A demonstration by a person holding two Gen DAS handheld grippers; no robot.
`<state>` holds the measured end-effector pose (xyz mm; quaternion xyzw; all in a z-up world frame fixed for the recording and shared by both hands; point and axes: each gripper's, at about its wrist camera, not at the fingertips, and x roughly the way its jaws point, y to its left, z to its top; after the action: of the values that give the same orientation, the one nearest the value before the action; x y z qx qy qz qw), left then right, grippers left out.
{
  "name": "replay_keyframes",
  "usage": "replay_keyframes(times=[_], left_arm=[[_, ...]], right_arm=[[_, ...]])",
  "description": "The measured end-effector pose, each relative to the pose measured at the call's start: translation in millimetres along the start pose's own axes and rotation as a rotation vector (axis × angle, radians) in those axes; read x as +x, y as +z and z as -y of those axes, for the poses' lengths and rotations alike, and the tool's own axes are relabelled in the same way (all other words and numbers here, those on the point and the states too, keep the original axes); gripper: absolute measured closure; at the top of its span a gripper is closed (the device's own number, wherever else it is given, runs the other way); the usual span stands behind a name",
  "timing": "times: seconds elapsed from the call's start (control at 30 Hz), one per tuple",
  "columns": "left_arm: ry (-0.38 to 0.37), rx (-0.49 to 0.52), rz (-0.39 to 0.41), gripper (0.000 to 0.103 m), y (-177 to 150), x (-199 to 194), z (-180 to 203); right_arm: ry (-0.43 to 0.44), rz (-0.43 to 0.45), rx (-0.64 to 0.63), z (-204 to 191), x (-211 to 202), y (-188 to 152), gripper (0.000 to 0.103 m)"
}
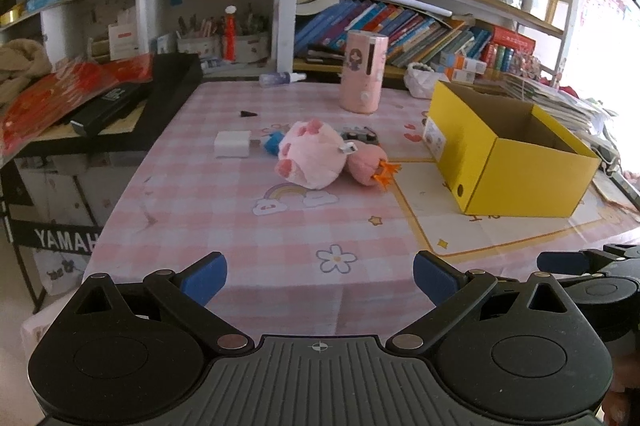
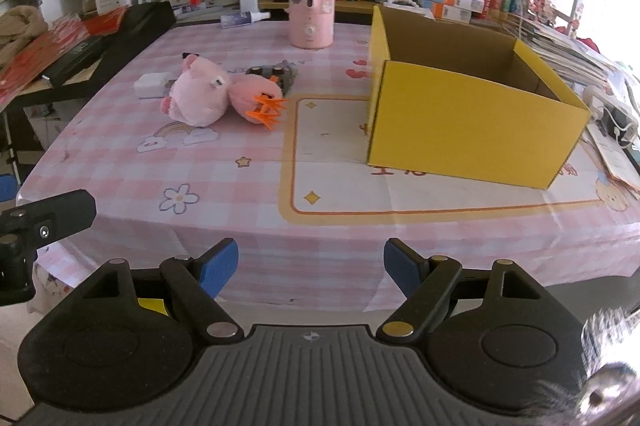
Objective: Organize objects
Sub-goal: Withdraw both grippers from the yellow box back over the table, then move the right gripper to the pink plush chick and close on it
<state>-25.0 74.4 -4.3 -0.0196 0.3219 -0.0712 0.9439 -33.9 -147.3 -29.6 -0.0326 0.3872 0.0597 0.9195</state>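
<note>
Two pink plush toys lie together mid-table: a pale pink one (image 1: 310, 156) (image 2: 198, 94) and a darker pink one with orange feet (image 1: 366, 164) (image 2: 258, 96). Beside them are a white block (image 1: 232, 143) (image 2: 150, 81), a small blue item (image 1: 273, 142) and a dark grey object (image 1: 362, 135) (image 2: 278, 71). An open, empty-looking yellow box (image 1: 508, 154) (image 2: 468, 118) stands to the right. My left gripper (image 1: 320, 276) and right gripper (image 2: 311, 268) hover at the table's near edge, both open and holding nothing, well short of the toys.
A pink cylinder appliance (image 1: 363, 72) (image 2: 312, 6) and a small spray bottle (image 1: 282, 78) (image 2: 244, 18) stand at the table's far side. Crowded bookshelves (image 1: 420, 22) rise behind. A black keyboard (image 1: 140, 106) stacked with red items sits on the left. Papers (image 2: 616, 150) lie right of the box.
</note>
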Motion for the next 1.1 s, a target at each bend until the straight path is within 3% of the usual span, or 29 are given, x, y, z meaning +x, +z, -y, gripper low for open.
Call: replay_keyframes(times=[0.5,1.1], left_arm=[[0.027,-0.032,-0.013,0.002,9,16,-8],[0.088,-0.078,-0.008,0.002,47,63,-15]], right_arm=[[0.032,-0.014,-0.059,-10,17,16,0.024],[0.085,0.016,-0.134,-9,65,70,0.024]])
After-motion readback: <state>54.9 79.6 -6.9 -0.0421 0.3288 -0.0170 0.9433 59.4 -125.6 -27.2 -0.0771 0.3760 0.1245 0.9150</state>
